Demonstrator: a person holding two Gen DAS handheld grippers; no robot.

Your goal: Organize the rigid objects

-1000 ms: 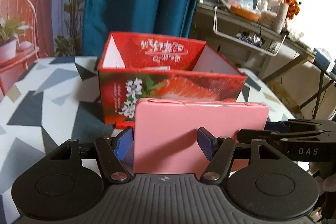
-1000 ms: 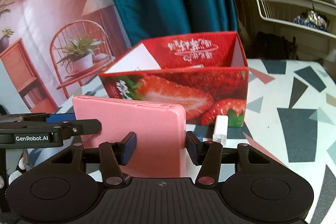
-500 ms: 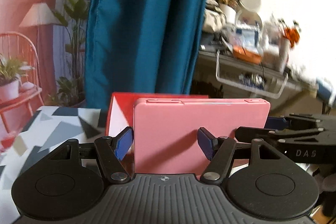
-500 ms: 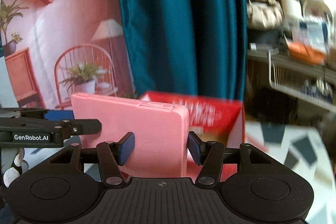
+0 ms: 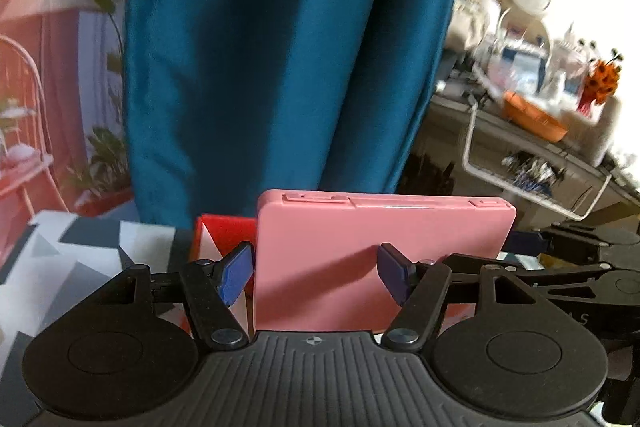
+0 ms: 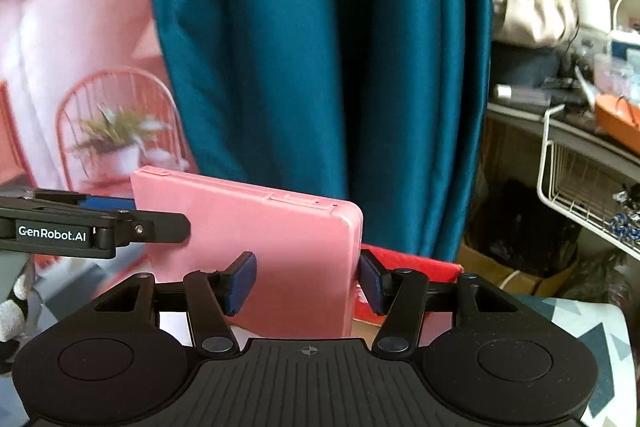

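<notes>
A flat pink case [image 5: 380, 247] stands upright, carried between my two grippers above the table. My left gripper [image 5: 316, 267] has its left pad against the case's left end and its right pad lying on the front face. My right gripper [image 6: 306, 275] mirrors this on the pink case [image 6: 280, 235], with its right pad on the right end. The left gripper [image 6: 104, 227] shows side-on at the case's far end, and the right gripper [image 5: 560, 247] likewise. Just beyond and below the case, a red strawberry-print box [image 5: 224, 231] [image 6: 412, 263] peeks out, mostly hidden.
A teal curtain [image 5: 280, 67] hangs straight ahead behind the patterned table [image 5: 80, 247]. A cluttered grey shelf with a white wire basket [image 6: 580, 195] is on the right. A pink backdrop with a printed chair and plant [image 6: 112, 131] fills the left.
Both grippers rose and moved toward the red box with the pink case between them. The box, fully visible beyond the case before, is now almost hidden behind and below it.
</notes>
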